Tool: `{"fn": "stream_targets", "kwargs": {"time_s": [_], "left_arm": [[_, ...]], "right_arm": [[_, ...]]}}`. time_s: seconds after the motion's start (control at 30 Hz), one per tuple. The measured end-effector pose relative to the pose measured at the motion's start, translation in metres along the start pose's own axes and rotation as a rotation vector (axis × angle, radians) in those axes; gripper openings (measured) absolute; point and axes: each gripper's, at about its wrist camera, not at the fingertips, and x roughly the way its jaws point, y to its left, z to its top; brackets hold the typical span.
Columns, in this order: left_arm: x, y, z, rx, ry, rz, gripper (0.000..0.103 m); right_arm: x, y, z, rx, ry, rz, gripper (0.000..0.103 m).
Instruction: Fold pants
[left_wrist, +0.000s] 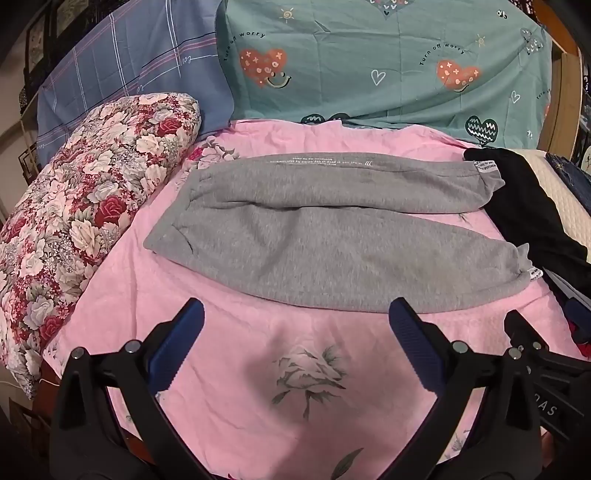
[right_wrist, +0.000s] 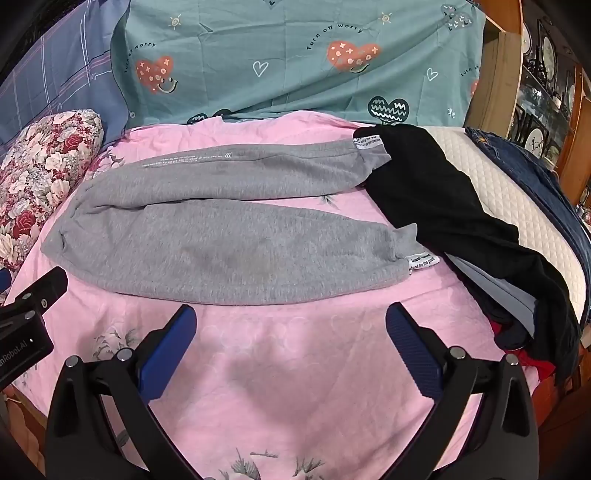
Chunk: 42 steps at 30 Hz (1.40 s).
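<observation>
Grey pants (left_wrist: 332, 236) look soft, thick, floppy; pinch cuffs or waistband. Left gripper (left_wrist: 295, 325), right gripper (right_wrist: 291, 325): wide apart, empty

Your bed's pink floral sheet (left_wrist: 229, 343) carries the grey pants (left_wrist: 314, 236) spread flat at the middle, a floral quilt (left_wrist: 74, 206) at left, a black garment (right_wrist: 443, 206) at right, pillows (left_wrist: 369, 66) far.

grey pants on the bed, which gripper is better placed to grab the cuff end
Right, probably. The grey pants have their cuffs on the right, and the right gripper is nearer them; the left gripper sits nearer the waistband. Both are open and empty.
</observation>
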Motion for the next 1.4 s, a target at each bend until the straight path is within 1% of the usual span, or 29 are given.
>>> {"fn": "stream_targets", "kwargs": {"time_s": [0.07, 0.23, 0.43, 0.63, 0.67, 1.4], "left_arm": [[0.0003, 0.0022, 0.0, -0.016, -0.001, -0.013, 0.101], [0.0003, 0.0016, 0.0008, -0.015, 0.0, -0.011, 0.101], [-0.0005, -0.0002, -0.0017, -0.013, 0.002, -0.014, 0.101], [0.0, -0.0004, -0.0007, -0.015, 0.006, -0.015, 0.101], [-0.0001, 0.0002, -0.002, -0.014, 0.007, -0.016, 0.101], [0.0017, -0.0008, -0.0047, -0.014, 0.011, -0.021, 0.101]], "right_arm": [[0.0002, -0.0005, -0.0001, 0.001, 0.001, 0.001, 0.102], [0.001, -0.0004, 0.0, -0.003, 0.004, 0.003, 0.102], [-0.0085, -0.0011, 0.0026, -0.008, 0.004, 0.004, 0.102], [-0.0076, 0.0055, 0.0009, -0.006, 0.001, 0.004, 0.102], [-0.0023, 0.0017, -0.0021, -0.002, 0.003, 0.01, 0.102], [-0.0031, 0.0031, -0.0023, -0.005, 0.004, 0.01, 0.102]]}}
